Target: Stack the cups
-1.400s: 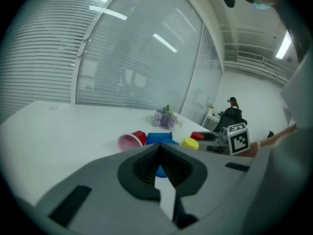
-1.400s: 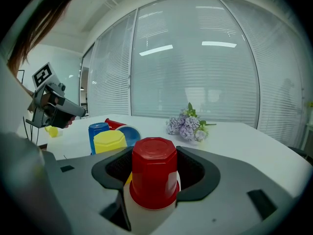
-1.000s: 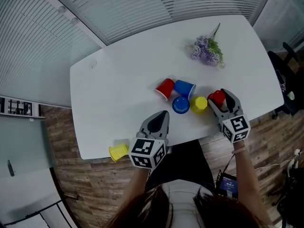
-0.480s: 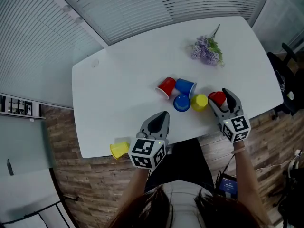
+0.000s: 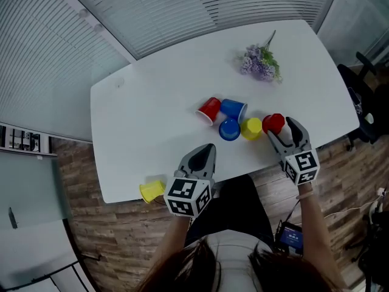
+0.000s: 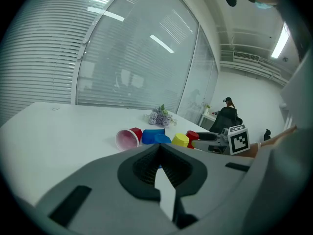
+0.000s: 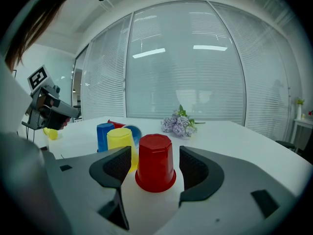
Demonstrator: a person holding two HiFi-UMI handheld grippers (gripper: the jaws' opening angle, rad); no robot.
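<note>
While the right gripper (image 5: 284, 131) has just been opening its jaws, a red cup (image 7: 155, 161) stands upside down between them, seemingly clear of both pads. It sits at three o'clock of a yellow cup (image 5: 251, 128) on the table (image 5: 152, 102). At the table's six o'clock edge hovers the left gripper (image 5: 205, 151), jaws pressed together on nothing.

Head view overhead, gripper views low across table (image 5: 152, 114), sharing cups (image 5: 230, 129)
</note>
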